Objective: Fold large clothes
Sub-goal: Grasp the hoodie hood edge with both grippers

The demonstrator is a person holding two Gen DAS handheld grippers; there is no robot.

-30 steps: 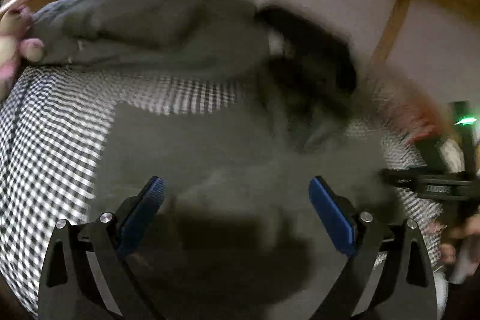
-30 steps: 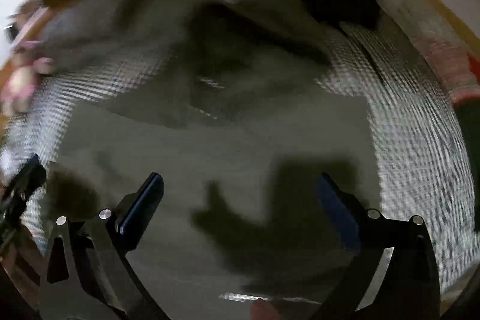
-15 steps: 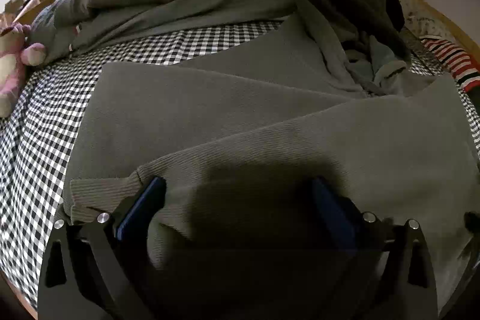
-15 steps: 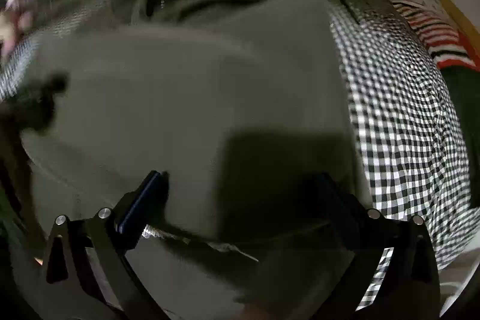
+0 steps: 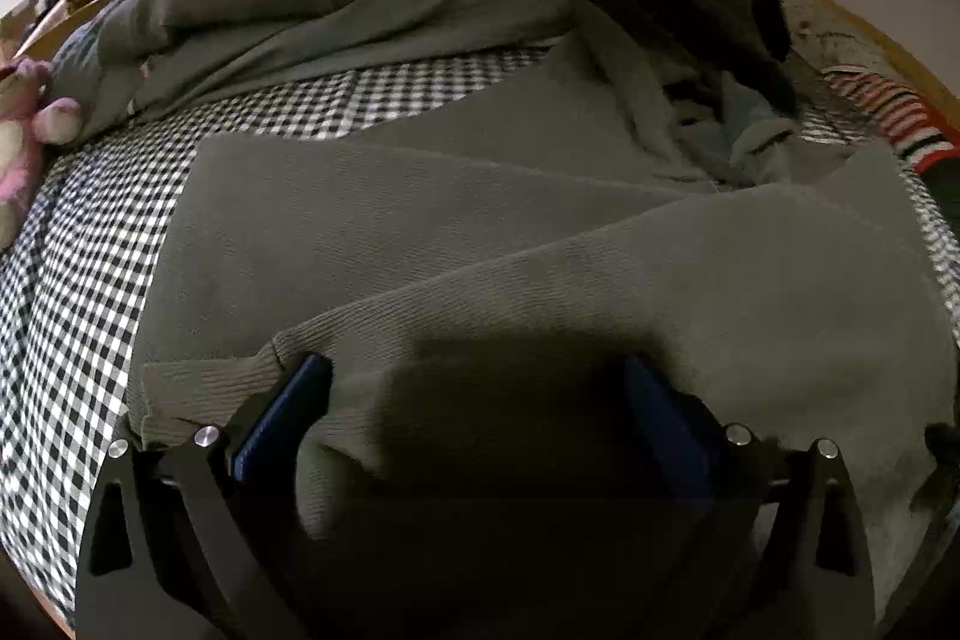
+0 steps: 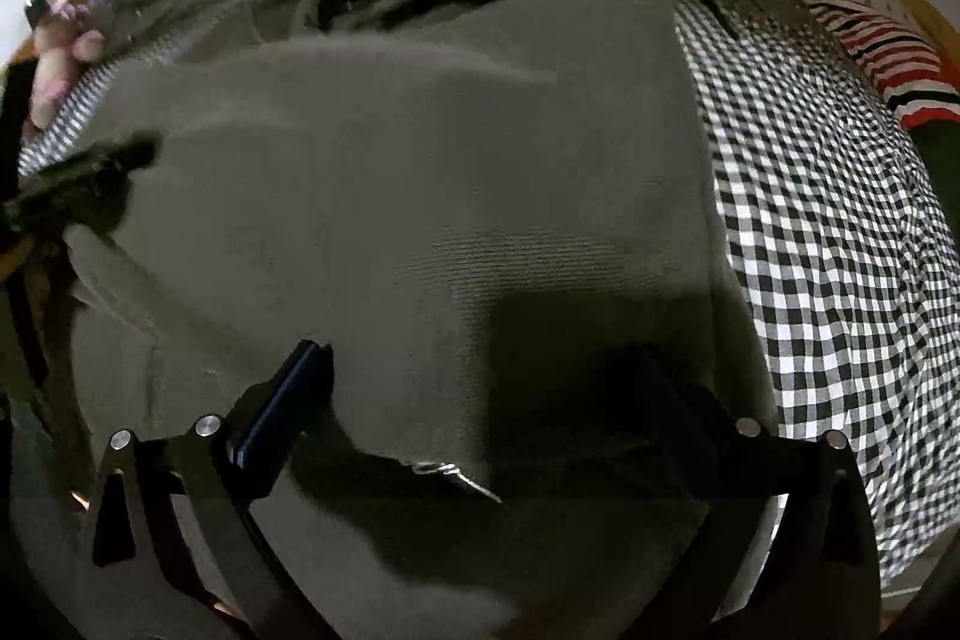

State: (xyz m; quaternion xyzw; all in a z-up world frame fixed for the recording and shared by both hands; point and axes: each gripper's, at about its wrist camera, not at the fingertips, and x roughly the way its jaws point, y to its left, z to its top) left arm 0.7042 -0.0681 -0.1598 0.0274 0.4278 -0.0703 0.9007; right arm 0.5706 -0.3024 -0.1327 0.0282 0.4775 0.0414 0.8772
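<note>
Grey ribbed sweater (image 5: 540,250), partly folded

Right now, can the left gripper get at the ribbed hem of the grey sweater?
Probably yes. The left gripper is open low over the grey sweater, and the ribbed hem lies flat just beside its left finger, uncovered on the checked sheet.

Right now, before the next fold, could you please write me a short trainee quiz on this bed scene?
1. True or false: the left gripper is shut on the grey ribbed knit garment.
2. Which pattern does the bedsheet show? A stripes, B black-and-white checks, C dots.
3. Fill in: at the left edge of the left wrist view lies a pink ____.

Key: 1 false, its fingers stand wide apart over the cloth. 2 B. 3 plush toy.
</note>
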